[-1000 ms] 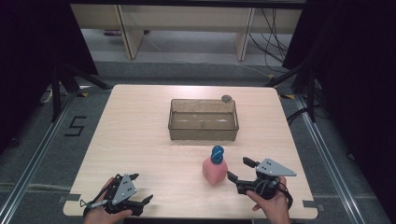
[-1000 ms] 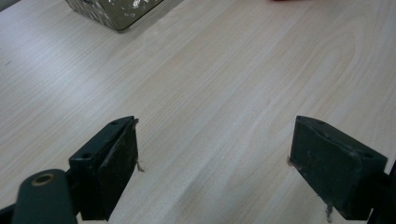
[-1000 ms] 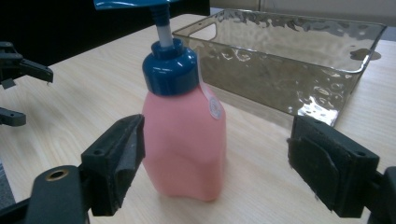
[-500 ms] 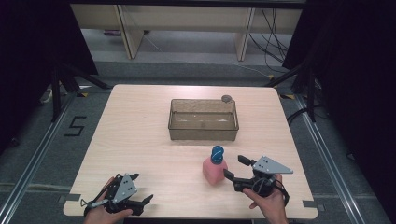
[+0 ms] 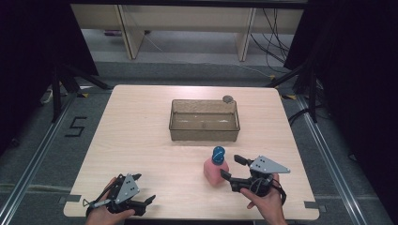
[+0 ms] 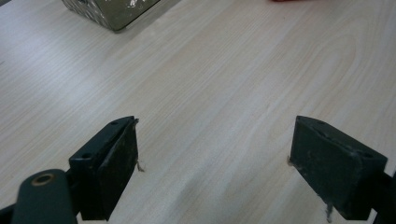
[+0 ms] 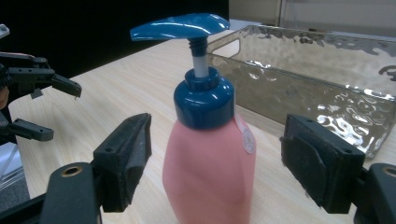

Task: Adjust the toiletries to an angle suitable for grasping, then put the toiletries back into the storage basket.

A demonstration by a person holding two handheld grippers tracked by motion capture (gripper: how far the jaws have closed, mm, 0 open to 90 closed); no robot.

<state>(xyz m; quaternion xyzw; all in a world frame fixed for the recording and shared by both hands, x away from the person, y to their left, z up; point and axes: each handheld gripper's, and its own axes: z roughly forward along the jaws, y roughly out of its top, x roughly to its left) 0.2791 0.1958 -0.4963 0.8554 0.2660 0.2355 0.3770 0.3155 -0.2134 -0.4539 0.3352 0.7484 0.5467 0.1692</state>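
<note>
Presently, right gripper [image 7: 215,163] jaws had just been closing, apart on either side of pink pump bottle [image 7: 210,158], pads apparently clear of it | bottle upright near table's [image 5: 141,140] front right edge, before tray [image 5: 204,133] | left gripper [image 6: 215,163] spread wide at front left corner

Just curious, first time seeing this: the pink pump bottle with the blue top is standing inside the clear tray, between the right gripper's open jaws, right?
Not quite. The pink pump bottle stands upright on the table, in front of the clear tray, not inside it; the high view shows that. It does stand between the open jaws of the right gripper, with gaps on both sides.
</note>
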